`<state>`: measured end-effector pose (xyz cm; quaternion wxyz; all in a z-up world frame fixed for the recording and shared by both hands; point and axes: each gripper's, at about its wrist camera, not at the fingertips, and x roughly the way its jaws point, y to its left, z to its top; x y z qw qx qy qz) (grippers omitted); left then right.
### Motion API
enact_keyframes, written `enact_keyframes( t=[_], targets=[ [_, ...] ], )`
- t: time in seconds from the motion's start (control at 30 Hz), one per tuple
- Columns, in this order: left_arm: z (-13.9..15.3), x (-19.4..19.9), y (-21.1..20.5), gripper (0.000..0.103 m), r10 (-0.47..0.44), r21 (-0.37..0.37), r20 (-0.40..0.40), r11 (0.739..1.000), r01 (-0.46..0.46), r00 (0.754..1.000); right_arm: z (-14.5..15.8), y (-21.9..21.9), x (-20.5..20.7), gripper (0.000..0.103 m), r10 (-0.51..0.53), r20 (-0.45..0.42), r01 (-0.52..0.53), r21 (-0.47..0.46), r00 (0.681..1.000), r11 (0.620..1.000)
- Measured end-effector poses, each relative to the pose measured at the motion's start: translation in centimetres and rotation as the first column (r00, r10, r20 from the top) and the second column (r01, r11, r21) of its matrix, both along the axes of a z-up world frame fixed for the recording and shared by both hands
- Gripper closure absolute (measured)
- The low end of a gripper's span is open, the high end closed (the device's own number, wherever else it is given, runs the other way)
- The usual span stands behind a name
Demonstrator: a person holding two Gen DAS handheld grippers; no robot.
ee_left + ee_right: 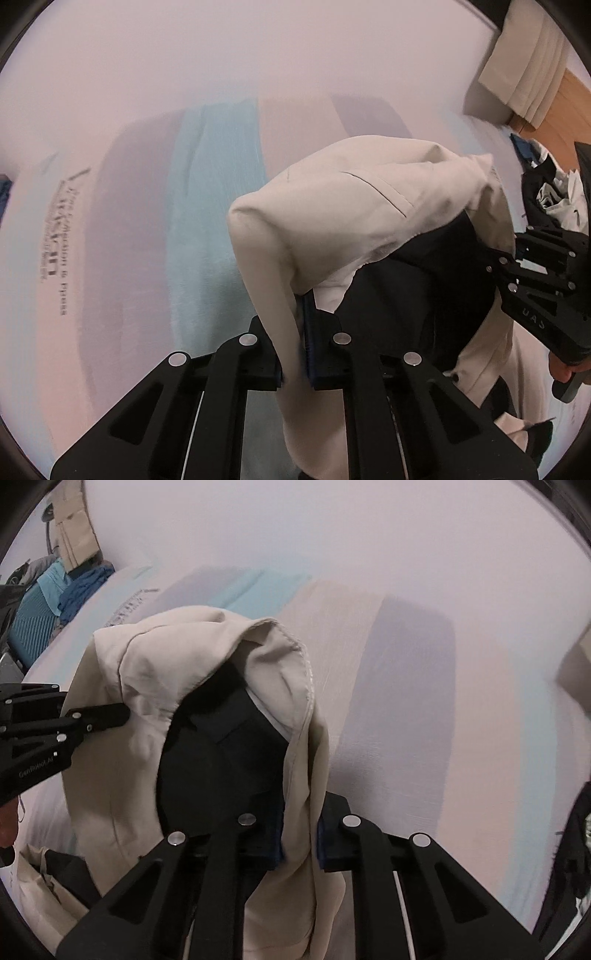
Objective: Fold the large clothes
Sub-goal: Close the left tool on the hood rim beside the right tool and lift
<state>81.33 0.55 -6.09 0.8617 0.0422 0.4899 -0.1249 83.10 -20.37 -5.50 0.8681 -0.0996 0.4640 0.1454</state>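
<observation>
**Both grippers clamped on the cream jacket**

Cream jacket (354, 206) hangs lifted above the striped sheet (207, 206), dark lining showing. My left gripper (297, 354) pinches one edge of it, and my right gripper (300, 843) pinches the other. Folded cream cloth (524, 62) lies well apart.

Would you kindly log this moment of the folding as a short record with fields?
garment: beige jacket with dark lining, lifted off the surface
left gripper: shut on the jacket's beige fabric
right gripper: shut on the jacket's beige edge
surface: bedsheet with pastel pink, blue and lilac stripes
background: pile of clothes at the sheet's edge
fold status: not yet folded; jacket hangs between both grippers
</observation>
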Motion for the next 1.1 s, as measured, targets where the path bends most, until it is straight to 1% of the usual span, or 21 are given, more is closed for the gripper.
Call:
enact_keyframes(
  t=[0.1,0.13,0.2,0.27,0.3,0.4,0.5,0.63,0.77,1.03,1.1],
  targets=[
    [1.9,-2.1,-0.8,0.096,0.008,-0.003,0.034,1.000,-0.008,0.999,1.4,0.5,-2.0,0.093,-0.003,0.031,0.003,0.000,1.000,1.000],
    [2.4,-3.1,-0.5,0.096,0.008,-0.002,0.048,1.000,-0.008,0.999,1.9,0.4,-2.9,0.093,-0.005,0.045,0.006,-0.004,0.999,1.000],
    [3.6,-4.7,-0.9,0.097,0.002,0.013,0.080,1.000,-0.003,0.997,2.4,0.5,-4.3,0.094,-0.008,0.065,0.008,-0.010,0.998,1.000],
    [4.5,-6.6,-1.8,0.097,0.000,0.023,0.115,1.000,-0.003,0.993,3.0,0.3,-6.0,0.095,-0.020,0.089,0.021,-0.011,0.996,1.000],
    [4.8,-6.9,-1.6,0.097,0.003,0.022,0.123,1.000,-0.006,0.992,3.4,0.3,-6.9,0.095,-0.024,0.102,0.025,-0.011,0.994,1.000],
    [6.4,-9.8,-1.8,0.098,0.008,0.028,0.174,1.000,-0.013,0.985,4.4,0.3,-9.4,0.095,-0.032,0.149,0.034,-0.013,0.988,0.999],
    [7.2,-11.9,-1.9,0.098,0.016,0.029,0.191,0.999,-0.022,0.982,5.1,0.9,-11.7,0.095,-0.034,0.184,0.038,-0.019,0.982,0.999],
    [7.6,-14.6,-1.9,0.098,0.028,0.029,0.201,0.999,-0.034,0.979,5.2,0.6,-14.5,0.095,-0.032,0.204,0.038,-0.027,0.978,0.999],
    [7.5,-16.9,-1.3,0.098,0.048,0.030,0.196,0.998,-0.054,0.979,5.0,1.0,-15.9,0.095,-0.028,0.212,0.035,-0.030,0.977,0.999],
    [6.9,-20.7,-1.2,0.098,0.062,0.053,0.210,0.996,-0.074,0.976,5.2,-0.4,-19.9,0.096,-0.040,0.219,0.048,-0.033,0.975,0.998],
    [6.9,-22.1,-1.6,0.098,0.057,0.066,0.219,0.995,-0.073,0.974,5.0,-0.6,-21.4,0.096,-0.041,0.218,0.050,-0.035,0.975,0.998]
  ],
)
